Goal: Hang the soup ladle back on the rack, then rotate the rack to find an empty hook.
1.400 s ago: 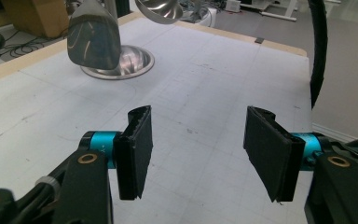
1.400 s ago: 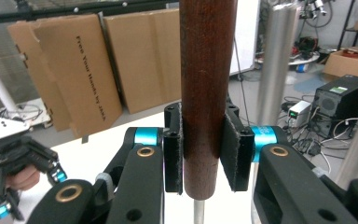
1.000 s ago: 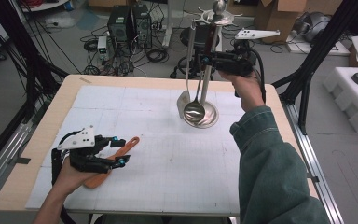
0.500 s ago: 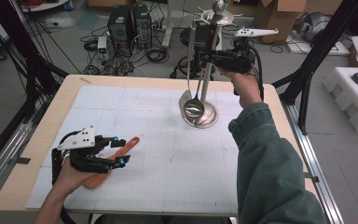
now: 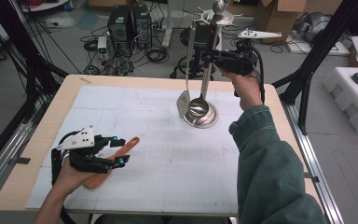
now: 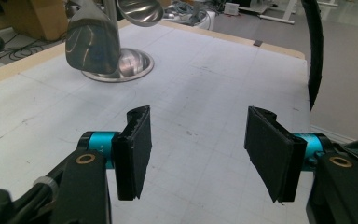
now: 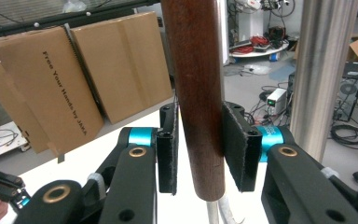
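A ladle (image 5: 199, 105) is being held upright by the right gripper (image 5: 210, 57) at its dark handle, its bowl hanging over the rack's round steel base (image 5: 204, 119). A metal spatula (image 5: 185, 98) is hanging just beside it. The left gripper (image 5: 103, 150) is being rested on the table (image 5: 168, 158), over an orange spatula (image 5: 121, 148).

Left gripper (image 5: 114, 151) low near table edge, jaws apart; right gripper (image 5: 208, 56) raised, jaws clamped.
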Demonstrator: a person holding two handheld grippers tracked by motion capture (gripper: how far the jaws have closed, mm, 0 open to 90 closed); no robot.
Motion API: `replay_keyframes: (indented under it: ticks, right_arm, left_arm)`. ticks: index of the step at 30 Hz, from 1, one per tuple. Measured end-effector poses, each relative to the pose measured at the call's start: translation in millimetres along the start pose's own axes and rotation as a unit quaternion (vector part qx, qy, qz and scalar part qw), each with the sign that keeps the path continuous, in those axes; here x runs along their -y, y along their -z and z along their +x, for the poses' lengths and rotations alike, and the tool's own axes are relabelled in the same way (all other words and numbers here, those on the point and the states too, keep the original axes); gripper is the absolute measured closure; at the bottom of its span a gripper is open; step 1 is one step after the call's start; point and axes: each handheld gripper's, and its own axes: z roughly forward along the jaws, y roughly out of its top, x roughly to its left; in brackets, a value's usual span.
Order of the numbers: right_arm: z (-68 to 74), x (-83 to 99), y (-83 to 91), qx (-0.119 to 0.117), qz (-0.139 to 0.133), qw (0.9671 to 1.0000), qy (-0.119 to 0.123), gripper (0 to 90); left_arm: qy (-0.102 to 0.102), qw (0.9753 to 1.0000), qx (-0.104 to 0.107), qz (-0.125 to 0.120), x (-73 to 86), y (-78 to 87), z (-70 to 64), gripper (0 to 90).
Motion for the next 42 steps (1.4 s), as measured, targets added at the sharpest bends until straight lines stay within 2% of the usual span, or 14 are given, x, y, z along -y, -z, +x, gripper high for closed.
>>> replay_keyframes:
  ticks: [10, 16, 24, 30, 32, 42]
  right_arm:
    - [5.8, 3.9, 12.0, 0.010, 0.010, 0.9998, 0.016, 63.3]
    - [6.8, 15.9, 19.0, 0.011, 0.019, 0.9997, 0.011, 57.0]
    - [14.1, 34.8, 21.7, 0.000, 0.036, 0.9992, 0.015, 51.8]
    - [16.9, 47.1, 20.7, -0.009, 0.044, 0.9989, 0.016, 51.5]
    - [17.5, 49.4, 20.1, -0.008, 0.054, 0.9984, 0.016, 49.8]
    - [21.9, 53.4, 21.4, -0.018, 0.051, 0.9983, 0.023, 49.8]
  left_arm:
    - [0.001, 1.0000, -0.005, -0.003, 0.8, 2.7, 1.1, 40.2]
    - [0.002, 1.0000, -0.006, 0.001, 1.3, 1.3, 1.9, 39.4]
    - [-0.001, 0.9999, -0.007, 0.009, 1.9, -1.3, 2.0, 39.4]
    - [-0.002, 0.9999, -0.009, 0.009, 2.2, -0.9, 2.3, 39.3]
    - [-0.002, 0.9999, -0.009, 0.011, 2.3, -1.0, 2.7, 39.3]
    - [-0.005, 0.9999, -0.011, 0.009, 2.1, 0.2, 1.5, 39.4]
